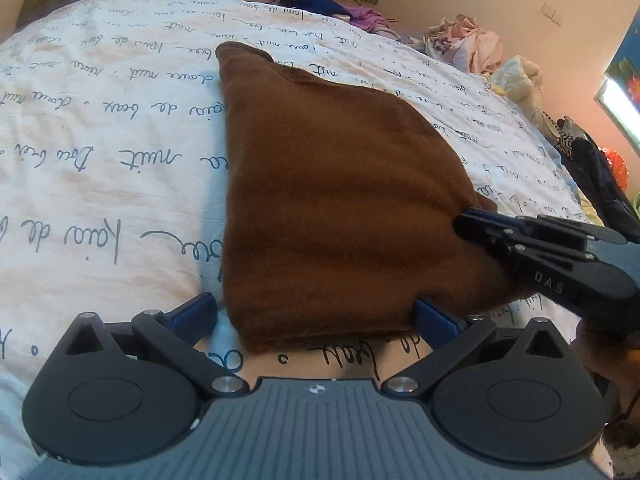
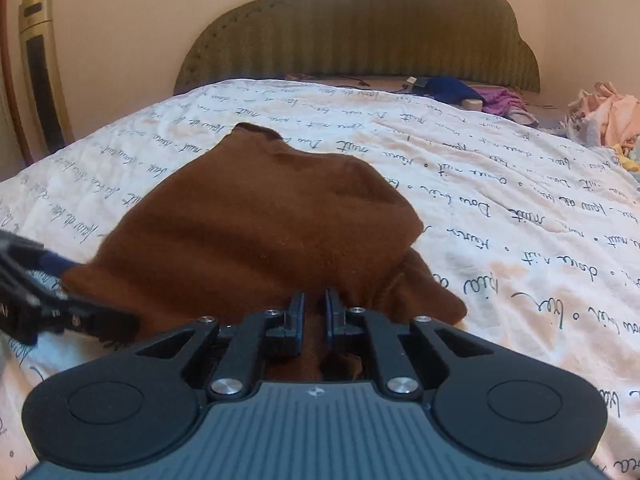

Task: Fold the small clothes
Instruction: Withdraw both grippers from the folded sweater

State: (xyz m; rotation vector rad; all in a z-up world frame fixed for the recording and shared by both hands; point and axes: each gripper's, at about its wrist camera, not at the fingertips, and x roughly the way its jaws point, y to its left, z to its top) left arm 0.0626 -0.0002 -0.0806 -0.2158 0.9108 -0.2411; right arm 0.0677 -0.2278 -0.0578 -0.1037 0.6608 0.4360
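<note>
Brown fleece, a small folded garment (image 1: 340,204), lies on my bed's white quilt (image 1: 100,152) printed with dark cursive writing. It sits near the foot end, narrowing to a rounded point toward the green padded headboard (image 2: 360,36).

My right tongs (image 2: 314,312) are clenched on the garment's near edge: in the right wrist view the two blue-lined fingers stand almost together with brown cloth bunched between them and spilling back under the linkage. From the left wrist view the same tongs (image 1: 464,226) reach in from the right and bite the cloth's right corner.

My left tongs (image 1: 316,312) are released, jaws spread wide. The garment's near edge lies between the two blue pads (image 1: 434,316); the right pad is touching the cloth's hem, the left one stands just beside its left corner, over bare quilt.

Farther off, a blue item (image 2: 448,90) and purple cloth (image 2: 504,104) lie near the headboard, and a heap of pale pink clothes (image 1: 468,44) sits at the bed's right edge.
</note>
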